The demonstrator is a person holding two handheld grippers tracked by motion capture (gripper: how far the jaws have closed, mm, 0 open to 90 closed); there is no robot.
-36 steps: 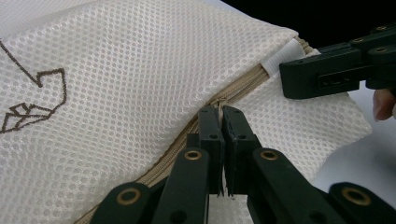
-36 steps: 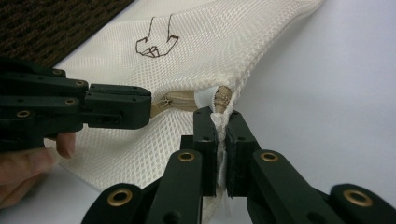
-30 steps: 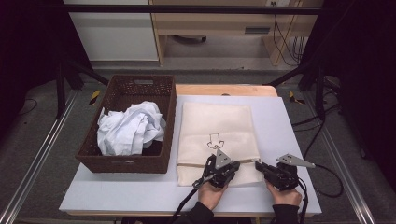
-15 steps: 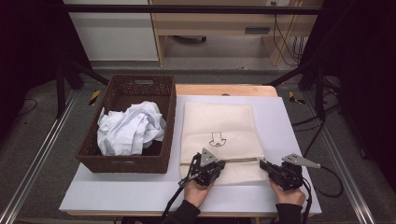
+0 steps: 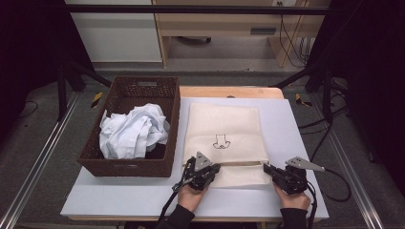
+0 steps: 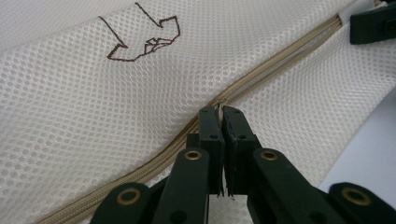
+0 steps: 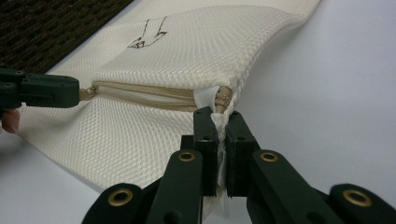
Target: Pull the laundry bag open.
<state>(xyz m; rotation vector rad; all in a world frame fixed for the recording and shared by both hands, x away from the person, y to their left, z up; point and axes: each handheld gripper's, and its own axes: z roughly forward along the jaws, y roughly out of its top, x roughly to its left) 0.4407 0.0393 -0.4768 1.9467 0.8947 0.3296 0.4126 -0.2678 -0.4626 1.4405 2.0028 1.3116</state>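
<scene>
A cream mesh bag [image 5: 224, 124] with a small brown drawing lies flat on the white table [image 5: 296, 124]. Its zipper [image 6: 275, 60] runs across near the front end. My left gripper [image 6: 222, 112] is shut on the zipper pull [image 7: 88, 93], toward the left part of the zipper line in the high view. My right gripper [image 7: 219, 114] is shut on the white tab at the bag's right end [image 7: 223, 99]. Between the two grippers the zipper [image 7: 144, 93] gapes open. In the high view the left gripper [image 5: 216, 168] and the right gripper [image 5: 266, 168] both sit at the bag's front edge.
A dark wicker basket [image 5: 129, 88] with a crumpled white cloth [image 5: 133, 131] stands on the left of the table, close beside the bag. Bare white tabletop lies to the right of the bag and along the front edge. Metal rails and floor surround the table.
My left gripper has slid left along the zipper line with the pull, and the gap between the grippers has widened. The right gripper has hardly moved.
</scene>
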